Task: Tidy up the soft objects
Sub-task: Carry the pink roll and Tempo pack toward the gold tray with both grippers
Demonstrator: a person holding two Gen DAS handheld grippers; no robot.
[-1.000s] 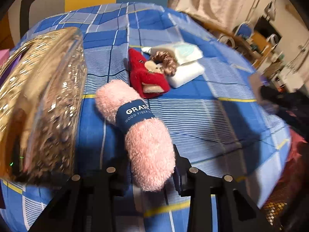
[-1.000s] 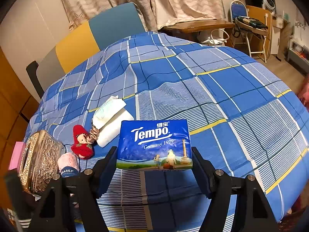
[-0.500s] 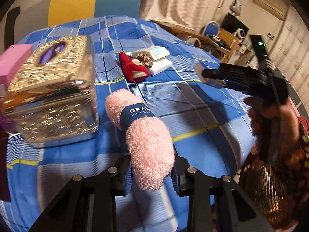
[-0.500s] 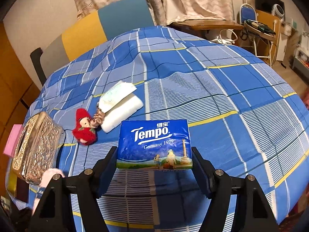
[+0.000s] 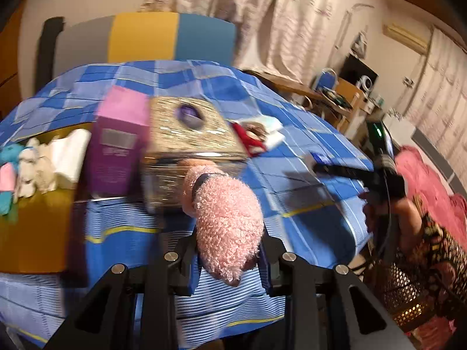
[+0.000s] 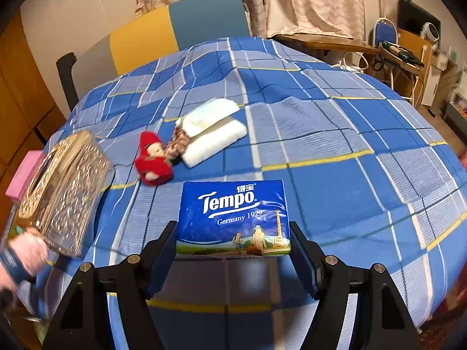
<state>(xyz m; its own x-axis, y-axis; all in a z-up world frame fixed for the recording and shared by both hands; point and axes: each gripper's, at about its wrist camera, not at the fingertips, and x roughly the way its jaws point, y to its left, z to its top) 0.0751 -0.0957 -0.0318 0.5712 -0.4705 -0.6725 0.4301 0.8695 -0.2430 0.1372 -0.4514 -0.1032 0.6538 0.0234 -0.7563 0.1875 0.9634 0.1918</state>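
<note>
Left gripper (image 5: 230, 255): clamped on the rolled pink towel (image 5: 224, 221), pads squeezing its near end, roll pointing away and held clear above the bed.
Pink towel: fluffy, with a dark blue paper band round its middle; the view is smeared with blur.
Right gripper (image 6: 233, 250): jaws set wide and pressed on both sides of the blue Tempo tissue pack (image 6: 233, 218), held over the blue checked bedspread (image 6: 335, 134).
Bedspread items: red plush doll (image 6: 151, 157) beside a brown scrunchie (image 6: 175, 145), which touches a folded white towel (image 6: 216, 143) with a pale packet (image 6: 208, 113) on top.
Left of those: ornate gold tissue box (image 5: 189, 134), a pink-and-purple box (image 5: 118, 140) just beside it.
Far left: yellow bin (image 5: 35, 233) holding white and teal soft things (image 5: 38, 166), too blurred to name.
</note>
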